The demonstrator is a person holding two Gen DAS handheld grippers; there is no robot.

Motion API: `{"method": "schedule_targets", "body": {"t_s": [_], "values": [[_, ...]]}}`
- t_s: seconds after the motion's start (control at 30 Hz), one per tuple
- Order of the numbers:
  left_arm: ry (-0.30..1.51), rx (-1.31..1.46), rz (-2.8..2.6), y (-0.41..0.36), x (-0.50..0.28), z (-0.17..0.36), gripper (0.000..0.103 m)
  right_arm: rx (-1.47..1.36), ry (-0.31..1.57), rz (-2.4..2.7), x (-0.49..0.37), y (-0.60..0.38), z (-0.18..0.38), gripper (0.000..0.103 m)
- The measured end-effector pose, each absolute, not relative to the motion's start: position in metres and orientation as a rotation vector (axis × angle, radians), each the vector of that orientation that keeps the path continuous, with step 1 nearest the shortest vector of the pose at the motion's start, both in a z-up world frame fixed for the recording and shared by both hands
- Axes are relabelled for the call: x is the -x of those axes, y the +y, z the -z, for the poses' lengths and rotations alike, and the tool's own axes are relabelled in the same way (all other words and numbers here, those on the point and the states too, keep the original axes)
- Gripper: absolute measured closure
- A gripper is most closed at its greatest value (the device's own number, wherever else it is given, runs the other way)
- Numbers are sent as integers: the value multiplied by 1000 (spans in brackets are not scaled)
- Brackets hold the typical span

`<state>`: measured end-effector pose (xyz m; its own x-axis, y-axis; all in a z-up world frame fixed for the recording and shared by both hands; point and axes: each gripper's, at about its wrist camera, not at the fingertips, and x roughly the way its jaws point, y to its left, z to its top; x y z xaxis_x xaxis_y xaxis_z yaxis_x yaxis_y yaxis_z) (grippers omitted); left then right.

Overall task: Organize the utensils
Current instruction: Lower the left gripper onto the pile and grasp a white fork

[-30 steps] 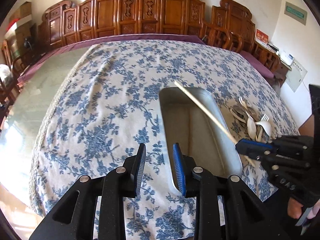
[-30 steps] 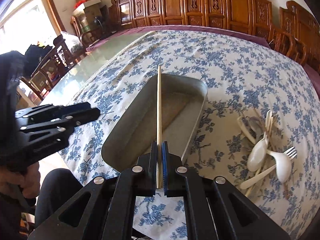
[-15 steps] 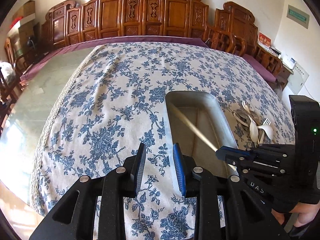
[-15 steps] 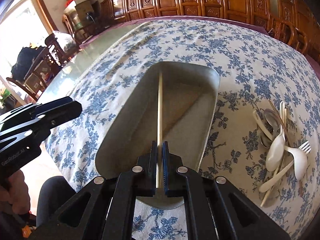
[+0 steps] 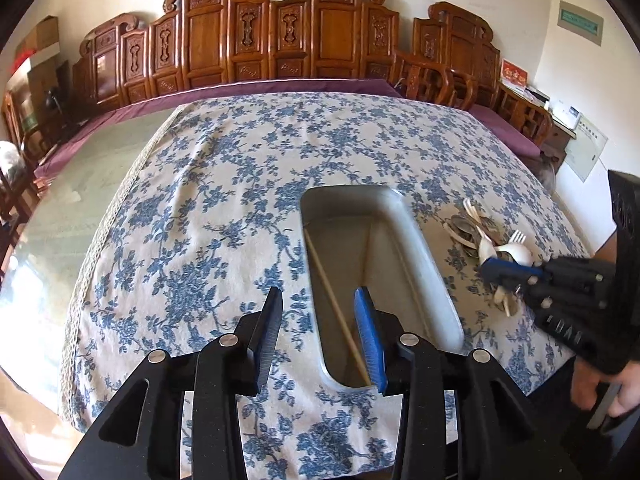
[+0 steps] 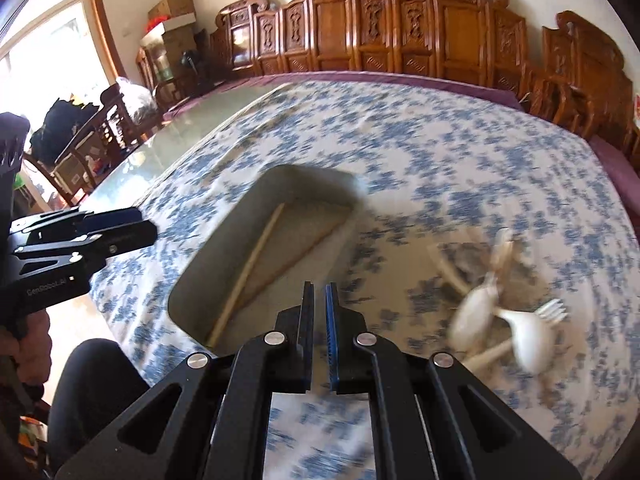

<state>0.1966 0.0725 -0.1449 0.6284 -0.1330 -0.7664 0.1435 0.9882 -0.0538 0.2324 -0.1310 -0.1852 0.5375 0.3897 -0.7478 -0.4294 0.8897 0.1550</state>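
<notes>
A grey metal tray [image 5: 424, 256] lies on the flowered cloth. One wooden chopstick [image 5: 332, 292] lies in it along its left wall; it also shows in the right wrist view [image 6: 252, 268], inside the tray [image 6: 200, 276]. A pile of white spoons, a fork and chopsticks [image 5: 492, 240] lies right of the tray, blurred in the right wrist view [image 6: 504, 312]. My left gripper [image 5: 318, 324] is open and empty over the tray's near left edge. My right gripper [image 6: 319, 300] has a narrow gap between its jaws, is empty, and sits between tray and pile; it also shows in the left wrist view [image 5: 504, 270].
The blue flowered cloth [image 5: 224, 208] covers most of a large glass-topped table [image 5: 84, 184]. Carved wooden chairs [image 5: 280, 40] line the far side. The table's near edge is just below both grippers.
My right gripper let go of the chopstick, which now lies in the tray. It has swung right toward the utensil pile. My left gripper moved a little toward the tray.
</notes>
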Motion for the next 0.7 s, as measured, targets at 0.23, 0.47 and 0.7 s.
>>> {"method": "schedule_targets", "body": {"t_s": [0.23, 0.47, 0.7], "values": [[862, -52, 192, 44, -190, 141, 67, 64, 826, -416, -238, -188, 173, 95], [865, -48, 226, 15, -192, 143, 67, 52, 808, -324, -247, -244, 181, 95], [878, -31, 259, -13, -195, 151, 67, 17, 834, -274, -256, -273, 204, 89]]}}
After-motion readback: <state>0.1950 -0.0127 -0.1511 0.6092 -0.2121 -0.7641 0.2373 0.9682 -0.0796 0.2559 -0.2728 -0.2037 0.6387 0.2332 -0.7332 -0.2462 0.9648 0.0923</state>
